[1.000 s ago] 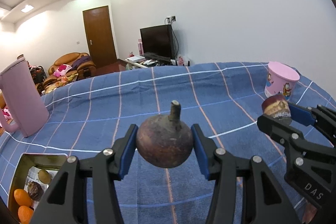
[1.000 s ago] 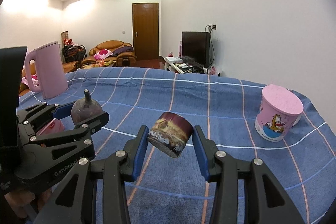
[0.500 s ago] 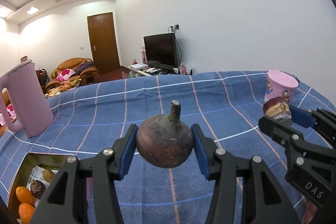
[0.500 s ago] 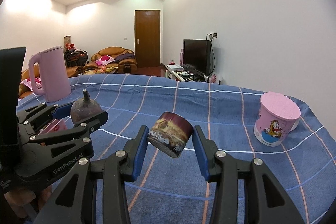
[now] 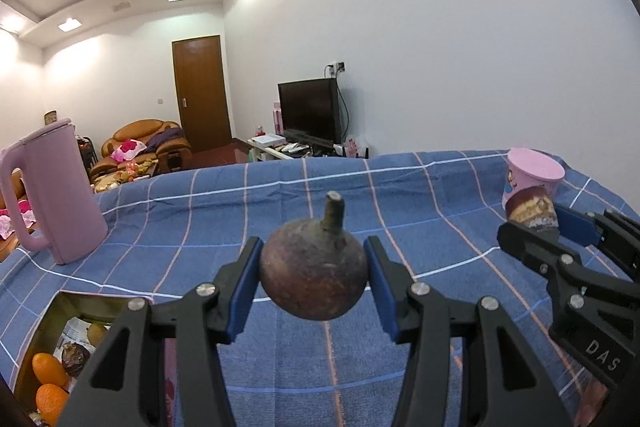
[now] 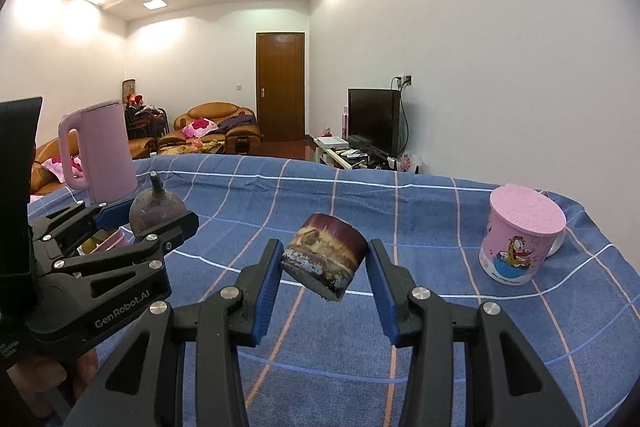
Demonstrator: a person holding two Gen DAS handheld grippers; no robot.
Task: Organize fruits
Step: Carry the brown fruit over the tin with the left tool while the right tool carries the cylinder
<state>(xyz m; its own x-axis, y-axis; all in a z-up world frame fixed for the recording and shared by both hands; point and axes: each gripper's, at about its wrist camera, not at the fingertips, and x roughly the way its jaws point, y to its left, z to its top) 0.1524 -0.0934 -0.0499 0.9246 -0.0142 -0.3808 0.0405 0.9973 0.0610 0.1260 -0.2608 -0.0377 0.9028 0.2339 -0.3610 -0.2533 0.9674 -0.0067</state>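
Left wrist, round brown stemmed fruit point(image 5: 314, 277)

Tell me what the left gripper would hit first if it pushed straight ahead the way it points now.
Probably only the blue checked tablecloth. The left gripper, holding the round brown fruit, tilts slightly downward over bare cloth; the pink kettle and pink cup sit well off to either side. Depth is uncertain.
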